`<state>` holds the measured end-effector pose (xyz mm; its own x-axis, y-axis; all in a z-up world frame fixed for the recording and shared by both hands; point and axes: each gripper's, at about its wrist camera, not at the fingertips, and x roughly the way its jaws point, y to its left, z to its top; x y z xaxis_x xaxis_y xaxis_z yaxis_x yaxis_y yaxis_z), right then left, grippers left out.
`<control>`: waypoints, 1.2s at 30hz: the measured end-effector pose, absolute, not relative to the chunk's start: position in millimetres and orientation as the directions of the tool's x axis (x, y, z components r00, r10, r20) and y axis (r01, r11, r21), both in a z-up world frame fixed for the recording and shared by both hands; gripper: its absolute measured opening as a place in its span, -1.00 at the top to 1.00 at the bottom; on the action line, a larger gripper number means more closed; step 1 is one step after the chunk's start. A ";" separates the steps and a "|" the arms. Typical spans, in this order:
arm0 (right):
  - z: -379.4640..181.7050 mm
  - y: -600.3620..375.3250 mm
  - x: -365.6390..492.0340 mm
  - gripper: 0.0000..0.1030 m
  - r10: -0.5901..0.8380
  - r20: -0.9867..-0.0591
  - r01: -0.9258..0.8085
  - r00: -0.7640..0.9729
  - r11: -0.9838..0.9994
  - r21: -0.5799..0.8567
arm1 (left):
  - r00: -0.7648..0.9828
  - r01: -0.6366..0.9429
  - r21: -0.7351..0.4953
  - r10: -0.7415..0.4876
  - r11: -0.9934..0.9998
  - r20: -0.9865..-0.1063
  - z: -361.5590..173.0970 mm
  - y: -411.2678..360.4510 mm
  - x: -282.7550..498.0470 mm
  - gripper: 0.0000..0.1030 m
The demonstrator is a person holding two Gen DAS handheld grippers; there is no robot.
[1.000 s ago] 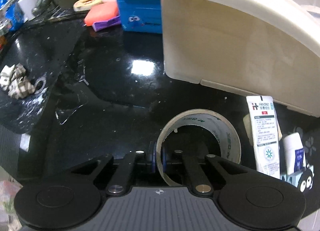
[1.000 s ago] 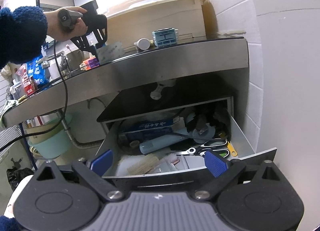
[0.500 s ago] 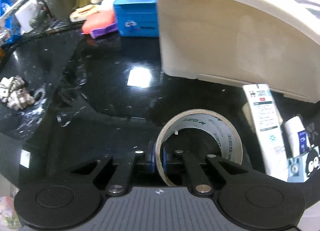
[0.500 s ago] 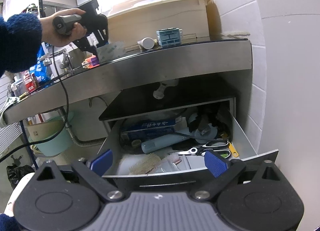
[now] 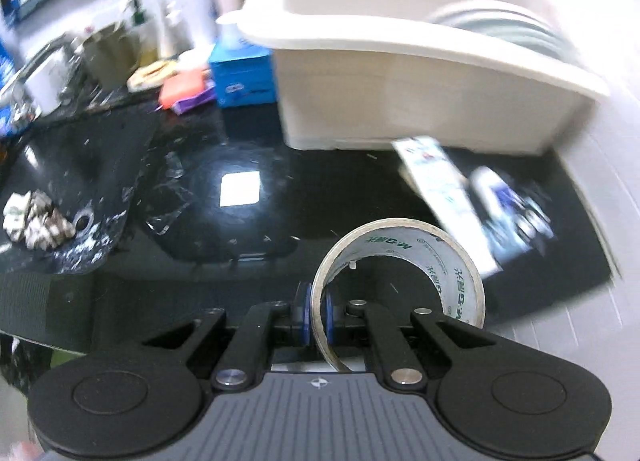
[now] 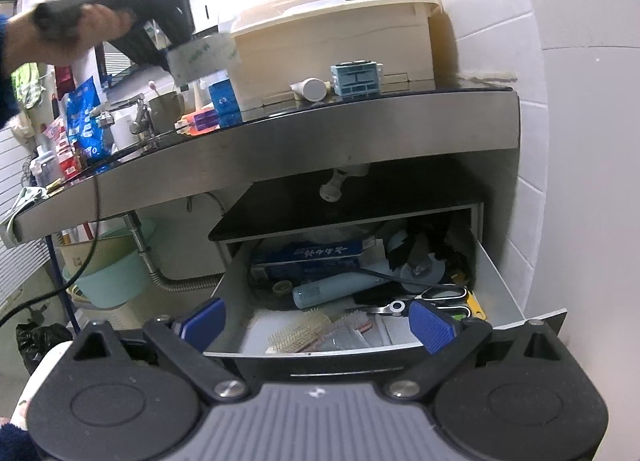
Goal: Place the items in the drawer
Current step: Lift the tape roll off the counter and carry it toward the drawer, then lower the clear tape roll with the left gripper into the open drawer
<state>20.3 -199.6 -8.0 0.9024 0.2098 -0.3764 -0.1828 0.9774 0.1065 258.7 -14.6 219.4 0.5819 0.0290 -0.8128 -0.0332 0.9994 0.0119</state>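
Under the black table (image 6: 360, 129) the drawer (image 6: 496, 261) gapes at lower centre; the left tool (image 5: 316, 315), clamped on the tape roll (image 5: 400, 281), hovers upper left; the right tool (image 6: 316, 321), nearer, stands wide, empty.

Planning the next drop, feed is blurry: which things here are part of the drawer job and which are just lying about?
Job:
- tape roll, pinched in the left tool
- open drawer, already cluttered
- right tool, open, at the drawer front

Lying about:
- cream bin
- blue box
- mug
- green basin
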 end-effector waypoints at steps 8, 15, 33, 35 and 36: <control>-1.7 -192.8 14.4 -0.92 0.211 -0.362 -0.195 0.908 0.977 0.082 | 0.549 0.101 0.049 -0.014 0.994 -0.835 181.1 -49.3 193.3 0.86; -2.2 -192.1 14.8 -0.92 0.201 -0.372 -0.184 0.906 0.980 0.080 | 0.529 0.186 0.065 -0.044 0.980 -0.848 119.6 -73.3 165.7 0.86; -17.0 -188.0 18.9 -0.92 0.209 -0.412 -0.195 0.887 0.978 0.075 | 0.433 0.093 0.007 -0.034 0.996 -0.901 8.2 -80.4 195.3 0.85; -18.0 -187.8 19.3 -0.92 0.209 -0.414 -0.196 0.886 0.978 0.076 | 0.420 0.076 0.002 -0.030 0.997 -0.907 -0.8 -78.6 201.5 0.85; -18.4 -187.7 19.6 -0.92 0.209 -0.415 -0.195 0.885 0.978 0.076 | 0.416 0.074 0.001 -0.030 0.997 -0.909 -5.0 -78.4 203.4 0.85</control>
